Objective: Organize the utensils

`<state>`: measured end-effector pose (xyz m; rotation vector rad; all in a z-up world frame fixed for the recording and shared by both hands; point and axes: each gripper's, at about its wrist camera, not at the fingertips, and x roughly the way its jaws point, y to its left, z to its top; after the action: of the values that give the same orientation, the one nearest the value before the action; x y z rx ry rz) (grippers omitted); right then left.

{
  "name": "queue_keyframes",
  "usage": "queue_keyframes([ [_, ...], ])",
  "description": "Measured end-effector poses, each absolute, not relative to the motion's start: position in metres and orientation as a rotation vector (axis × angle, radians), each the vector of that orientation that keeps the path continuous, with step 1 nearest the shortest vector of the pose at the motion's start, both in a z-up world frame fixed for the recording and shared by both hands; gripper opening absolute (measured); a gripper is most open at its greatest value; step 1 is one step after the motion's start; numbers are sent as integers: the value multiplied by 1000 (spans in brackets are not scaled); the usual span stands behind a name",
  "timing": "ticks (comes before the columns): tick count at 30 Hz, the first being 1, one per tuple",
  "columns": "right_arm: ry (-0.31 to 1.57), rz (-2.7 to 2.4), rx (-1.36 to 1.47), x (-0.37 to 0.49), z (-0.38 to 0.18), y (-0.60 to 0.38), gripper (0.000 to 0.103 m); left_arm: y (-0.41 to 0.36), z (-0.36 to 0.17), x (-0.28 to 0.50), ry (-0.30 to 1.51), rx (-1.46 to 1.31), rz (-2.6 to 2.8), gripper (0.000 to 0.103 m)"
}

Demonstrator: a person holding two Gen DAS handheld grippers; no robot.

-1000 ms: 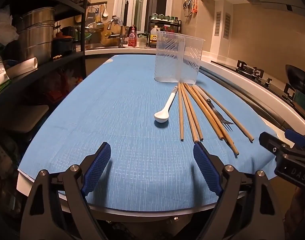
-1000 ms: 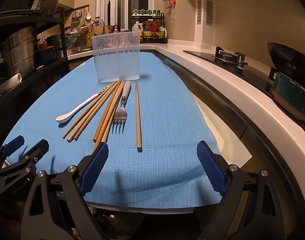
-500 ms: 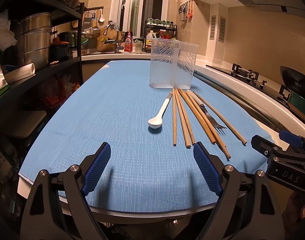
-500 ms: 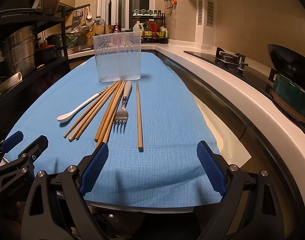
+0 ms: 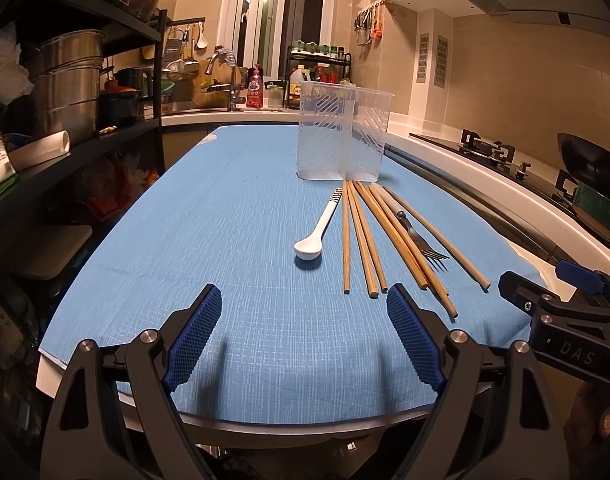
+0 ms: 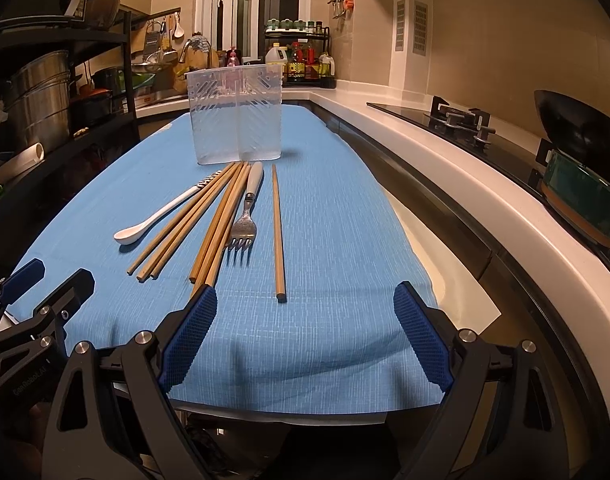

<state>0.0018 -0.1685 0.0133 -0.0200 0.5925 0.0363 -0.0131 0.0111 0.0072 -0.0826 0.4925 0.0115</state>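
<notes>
Nothing picked yet: left gripper [image 5: 301, 342] and right gripper [image 6: 305, 332] both spread wide, empty, hovering at near edge of blue cloth [image 5: 209, 224]. Spoon [image 5: 316, 227], chopsticks [image 6: 221, 222] and fork [image 6: 245, 216] flat mid-cloth, handles toward clear holder [image 6: 236, 119] upright just beyond; next likely a low pinch on one, then drop into a compartment. Kitchen: shelves of pots left, stove [image 6: 461, 118] right.

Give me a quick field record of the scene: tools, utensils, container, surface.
left tool: open, empty, above cloth's near edge
right tool: open, empty
spoon: white, leftmost, bowl toward camera
chopsticks: wooden, fanned on cloth; one lies apart, right of fork
fork: white handle, tines toward camera
container: clear, two compartments, upright, empty
blue cloth: covers counter
</notes>
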Motion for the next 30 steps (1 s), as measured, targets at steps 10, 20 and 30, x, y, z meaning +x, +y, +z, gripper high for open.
queue_keyframes([
  [10, 590, 34, -28, 2, 14, -170, 88, 10, 9, -15, 475, -73, 1, 82],
  [20, 587, 24, -30, 1, 15, -173, 88, 9, 9, -17, 471, -73, -2, 82],
  [30, 585, 29, -32, 1, 16, -172, 88, 8, 10, -17, 461, -68, -8, 82],
])
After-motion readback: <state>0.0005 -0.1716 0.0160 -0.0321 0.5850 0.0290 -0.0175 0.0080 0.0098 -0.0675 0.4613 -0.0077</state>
